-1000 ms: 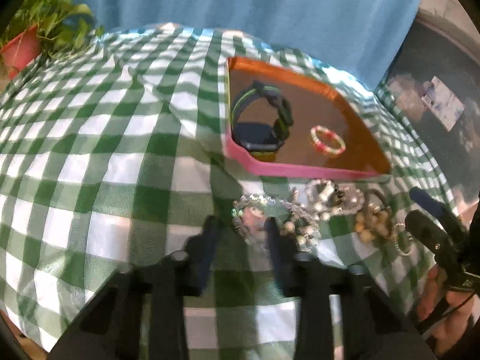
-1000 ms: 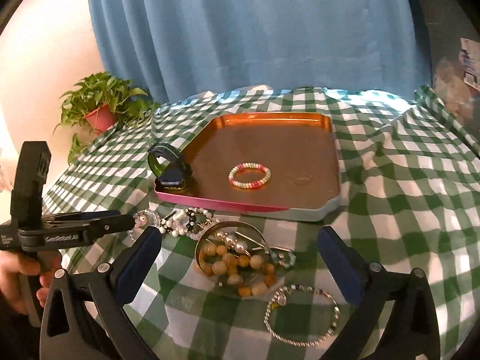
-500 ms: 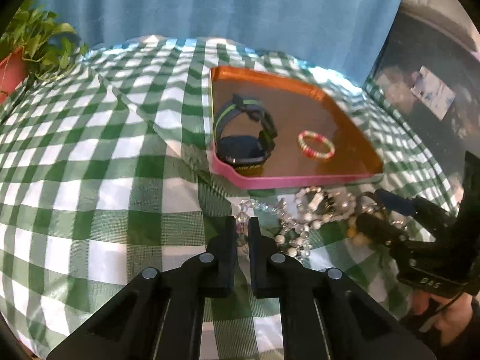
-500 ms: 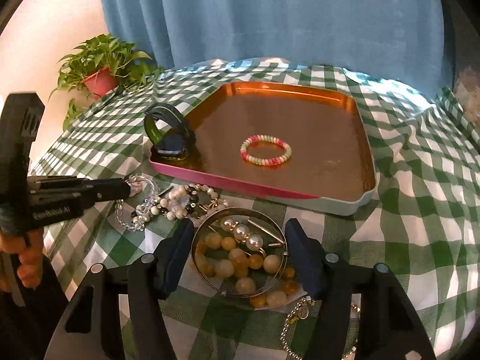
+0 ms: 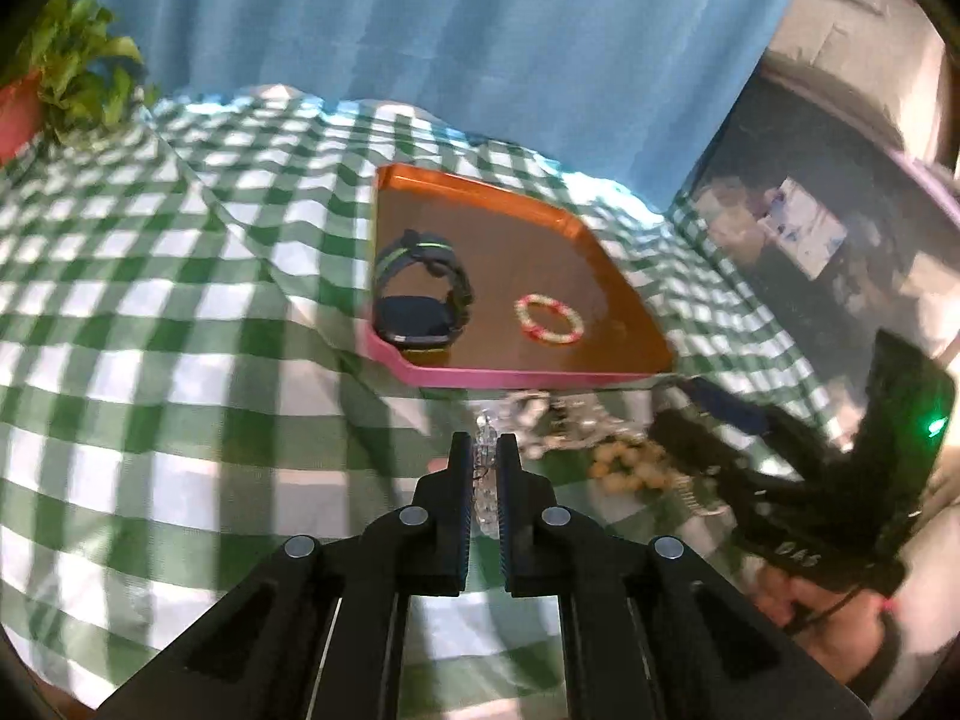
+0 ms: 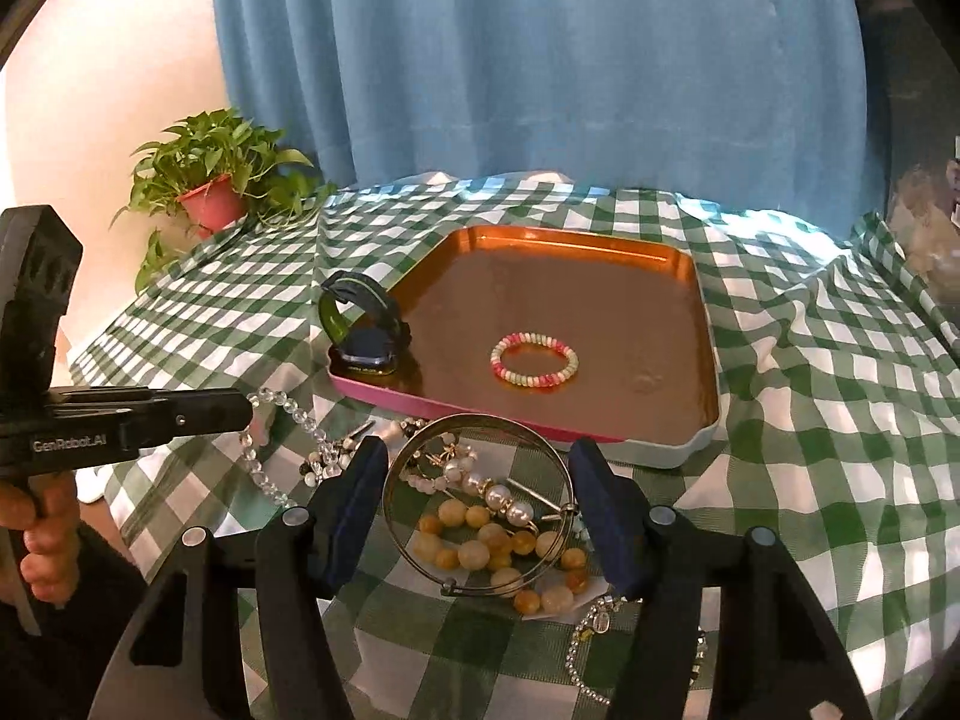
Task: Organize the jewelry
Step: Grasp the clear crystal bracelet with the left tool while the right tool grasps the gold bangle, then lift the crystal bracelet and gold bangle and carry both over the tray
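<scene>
Jaws: left gripper (image 5: 481,450) clamped on crystal bracelet (image 6: 264,456), right gripper (image 6: 477,483) clamped across bangle (image 6: 480,498) | Location: both by the bench pile, just before tray (image 6: 705,360) | Handling: bracelet light, limp, fragile, hold at strand; bangle stiff, slippery, grip rim.

1. A green-and-white checked tablecloth (image 6: 810,396) lies rumpled under my work.
2. Behind it hangs a blue curtain (image 6: 540,60).
3. My potted plant (image 6: 216,180) (red pot) stands at the far-left corner.
</scene>
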Available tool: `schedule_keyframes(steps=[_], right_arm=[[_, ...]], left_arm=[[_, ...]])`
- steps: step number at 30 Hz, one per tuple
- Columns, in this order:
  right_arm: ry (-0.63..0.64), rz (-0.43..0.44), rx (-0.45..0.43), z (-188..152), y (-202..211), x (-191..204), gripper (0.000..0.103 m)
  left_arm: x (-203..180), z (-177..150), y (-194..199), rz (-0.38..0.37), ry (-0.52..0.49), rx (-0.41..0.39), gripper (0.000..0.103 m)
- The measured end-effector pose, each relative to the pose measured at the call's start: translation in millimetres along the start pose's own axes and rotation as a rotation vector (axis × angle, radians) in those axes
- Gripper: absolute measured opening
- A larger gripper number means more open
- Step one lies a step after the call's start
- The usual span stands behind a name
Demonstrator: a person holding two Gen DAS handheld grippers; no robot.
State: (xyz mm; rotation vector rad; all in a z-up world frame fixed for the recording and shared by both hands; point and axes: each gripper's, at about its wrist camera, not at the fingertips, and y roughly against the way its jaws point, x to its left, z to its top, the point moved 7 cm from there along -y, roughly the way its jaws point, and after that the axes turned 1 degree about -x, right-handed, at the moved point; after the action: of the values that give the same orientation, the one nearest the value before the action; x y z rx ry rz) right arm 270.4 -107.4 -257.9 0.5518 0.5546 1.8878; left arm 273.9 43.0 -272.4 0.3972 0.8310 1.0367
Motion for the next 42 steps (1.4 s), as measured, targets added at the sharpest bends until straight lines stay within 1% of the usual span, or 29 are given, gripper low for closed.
schedule_keyframes(steps=[2,6,10,13,15,17,18,20,21,22,25,30,34,37,40,41,42], right_arm=[[-0.014,-0.004,-0.008,2,1,-2,0.059],[-0.005,-0.026,-0.024,6,5,-2,0.059],[-0.018,-0.008,-0.058,13,18,-1,0.059],[-0.032,-0.012,-0.078,20,27,0,0.059],[-0.043,-0.019,-0.106,29,38,1,0.059],[-0.039,-0.028,-0.126,37,46,3,0.059],[-0.033,-0.036,-0.14,41,50,4,0.059],[-0.019,-0.051,-0.166,49,60,5,0.059],[-0.015,-0.054,-0.171,53,63,5,0.059],[-0.019,-0.056,-0.18,58,69,5,0.059],[-0.031,-0.062,-0.214,76,86,3,0.059],[-0.035,-0.073,-0.279,106,111,-2,0.059],[-0.043,-0.048,-0.329,130,122,-3,0.059],[-0.057,-0.032,-0.358,146,124,-4,0.059],[-0.06,-0.018,-0.377,156,120,-4,0.059],[-0.061,-0.017,-0.38,157,118,-5,0.059],[-0.06,-0.015,-0.382,157,114,-6,0.059]], left_arm=[[-5,2,3,-0.027,0.016,-0.009,0.008],[-24,7,8,-0.052,-0.004,-0.025,0.008],[-43,16,13,-0.098,-0.008,-0.043,0.008],[-58,27,20,-0.117,0.002,-0.072,0.008],[-72,35,25,-0.124,-0.008,-0.095,0.008],[-87,42,32,-0.101,-0.051,-0.122,0.008],[-95,46,37,-0.072,-0.085,-0.138,0.008],[-107,52,46,0.019,-0.166,-0.174,0.008],[-113,56,49,0.053,-0.195,-0.189,0.008],[-117,59,53,0.059,-0.206,-0.2,0.008],[-131,73,68,0.038,-0.215,-0.24,0.008],[-154,102,96,0.021,-0.263,-0.343,0.008],[-164,124,111,-0.002,-0.28,-0.4,0.008],[-165,135,119,-0.023,-0.279,-0.437,0.008],[-158,143,122,-0.037,-0.266,-0.466,0.008],[-154,146,121,-0.056,-0.252,-0.473,0.008],[-151,149,118,-0.098,-0.236,-0.482,0.008]])
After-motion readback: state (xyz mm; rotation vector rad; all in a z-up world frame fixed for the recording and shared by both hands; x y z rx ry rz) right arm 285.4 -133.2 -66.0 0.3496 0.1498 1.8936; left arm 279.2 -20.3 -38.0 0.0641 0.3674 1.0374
